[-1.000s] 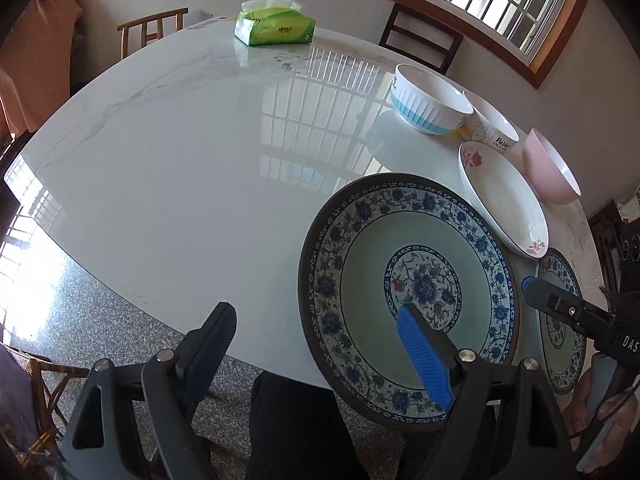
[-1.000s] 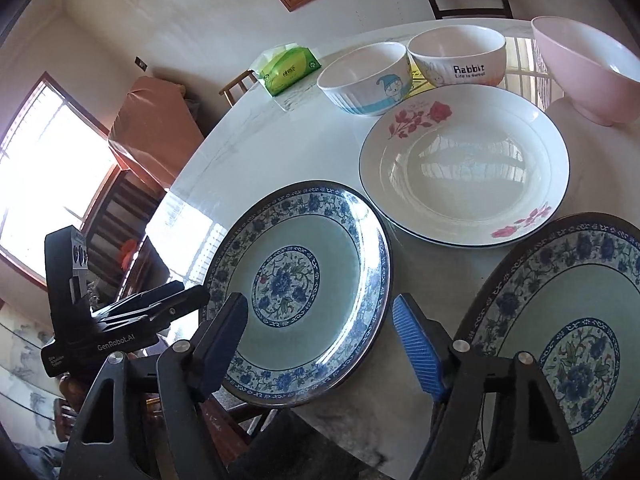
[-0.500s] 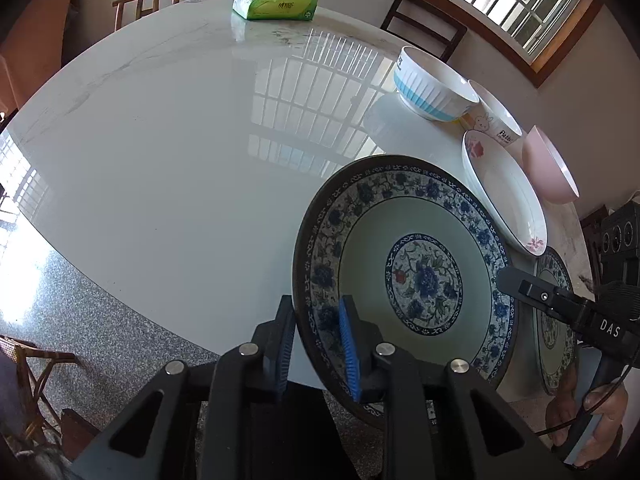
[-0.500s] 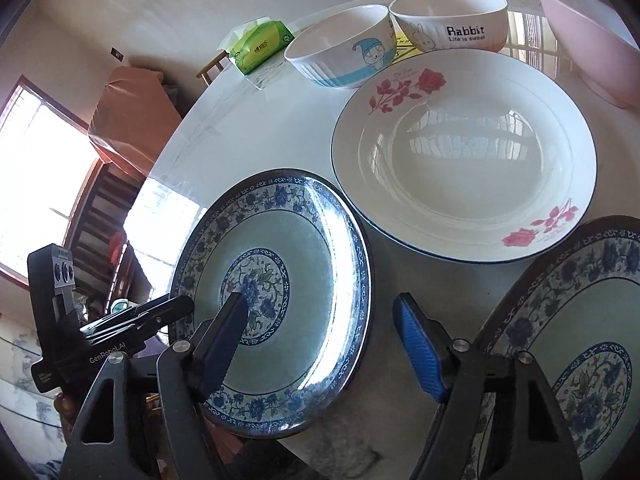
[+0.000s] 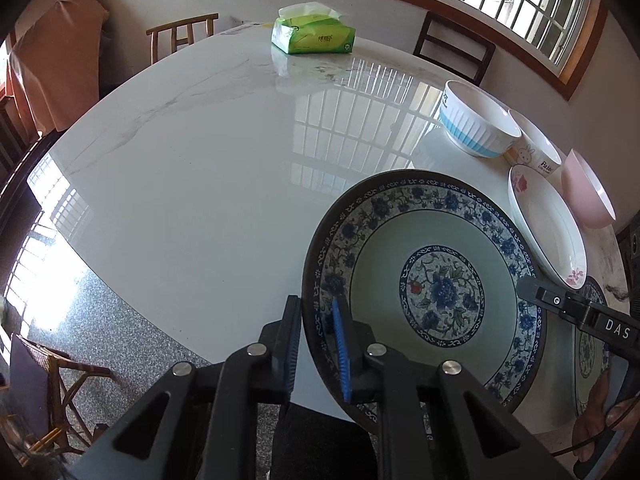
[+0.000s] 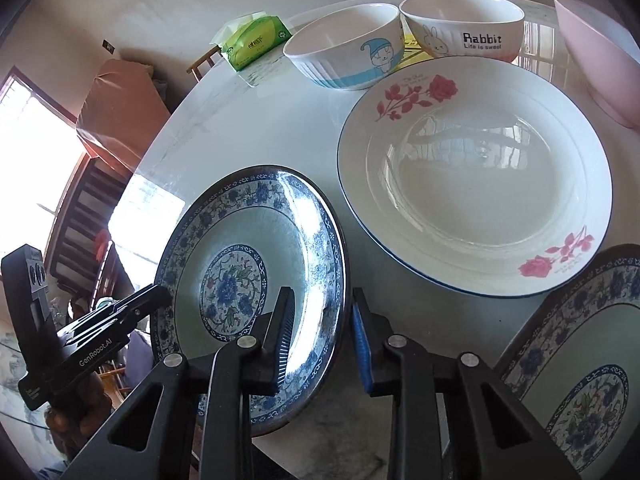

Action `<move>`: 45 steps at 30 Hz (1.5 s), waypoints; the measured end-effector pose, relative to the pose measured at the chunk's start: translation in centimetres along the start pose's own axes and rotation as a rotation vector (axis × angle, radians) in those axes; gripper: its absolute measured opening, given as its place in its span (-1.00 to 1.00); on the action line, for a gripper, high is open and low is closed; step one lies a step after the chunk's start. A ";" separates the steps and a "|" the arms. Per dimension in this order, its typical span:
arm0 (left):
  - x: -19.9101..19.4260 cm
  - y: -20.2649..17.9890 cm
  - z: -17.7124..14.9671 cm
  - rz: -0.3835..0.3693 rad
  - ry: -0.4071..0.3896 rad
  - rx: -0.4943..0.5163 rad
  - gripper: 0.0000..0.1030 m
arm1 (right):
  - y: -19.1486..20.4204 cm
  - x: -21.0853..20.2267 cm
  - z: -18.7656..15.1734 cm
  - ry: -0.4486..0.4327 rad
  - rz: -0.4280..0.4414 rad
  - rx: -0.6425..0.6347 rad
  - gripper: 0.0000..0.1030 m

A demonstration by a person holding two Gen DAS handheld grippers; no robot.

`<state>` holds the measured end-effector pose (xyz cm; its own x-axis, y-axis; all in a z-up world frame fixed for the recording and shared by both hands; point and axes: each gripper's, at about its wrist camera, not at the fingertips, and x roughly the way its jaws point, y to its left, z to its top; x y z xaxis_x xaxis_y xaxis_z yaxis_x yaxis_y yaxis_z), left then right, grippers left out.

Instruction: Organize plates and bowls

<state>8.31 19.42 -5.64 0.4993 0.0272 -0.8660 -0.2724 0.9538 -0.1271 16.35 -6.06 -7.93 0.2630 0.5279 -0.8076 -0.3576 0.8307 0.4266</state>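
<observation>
A blue-patterned plate (image 5: 440, 280) lies near the front edge of the white marble table (image 5: 200, 160). My left gripper (image 5: 318, 344) has its jaws closing on the plate's left rim, one pad inside the rim and one outside. My right gripper (image 6: 322, 340) straddles the same plate's (image 6: 240, 264) right rim, jaws closing with the rim between the pads. Each gripper shows in the other's view: right gripper (image 5: 528, 288), left gripper (image 6: 162, 296). A second blue-patterned plate (image 6: 580, 360) sits to the right, with a white rose plate (image 6: 472, 184) behind it.
At the back right stand a blue-striped bowl (image 6: 348, 56), a Rabbit bowl (image 6: 460, 28) and a pink bowl (image 6: 600, 60). A green tissue pack (image 5: 314, 36) lies at the far edge. Chairs (image 5: 456, 44) ring the table. A hand (image 5: 596, 432) holds the right gripper.
Both grippers went from wide open to closed around the blue-patterned plate's rim, the left first, then the right. The right gripper also moved in closer to the plate.
</observation>
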 end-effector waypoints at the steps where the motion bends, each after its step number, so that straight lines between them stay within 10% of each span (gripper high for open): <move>1: 0.0 0.5 0.3 0.010 -0.008 -0.007 -0.69 | 0.4 0.2 0.3 -0.003 0.002 -0.005 -0.48; 7: 0.3 2.8 2.3 0.067 -0.045 -0.042 -0.71 | 3.0 2.0 2.6 -0.005 0.014 -0.039 -0.48; 9: 0.2 3.3 2.8 0.021 -0.053 -0.042 -0.99 | 3.8 2.7 3.3 -0.002 0.023 -0.044 -0.48; 19: -0.8 4.0 3.5 0.048 -0.120 -0.067 -0.99 | 7.0 6.0 4.8 0.035 0.055 -0.080 -0.61; 26: -2.9 4.1 2.1 -0.038 -0.150 -0.060 -0.81 | 7.0 1.9 4.3 -0.091 0.039 -0.113 -0.56; 31: -4.7 -1.0 0.4 -0.188 -0.157 0.047 -0.19 | 5.7 -3.9 1.2 -0.188 0.077 -0.092 -0.30; 45: -0.9 -19.7 -5.7 -0.517 0.153 0.321 -0.19 | -12.3 -20.7 -12.2 -0.307 -0.208 0.195 0.15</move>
<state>8.54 -1.12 -5.12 0.3703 -0.4820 -0.7941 0.2453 0.8753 -0.4169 4.35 -29.36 -1.48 0.5769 0.3485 -0.7388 -0.0995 0.9277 0.3599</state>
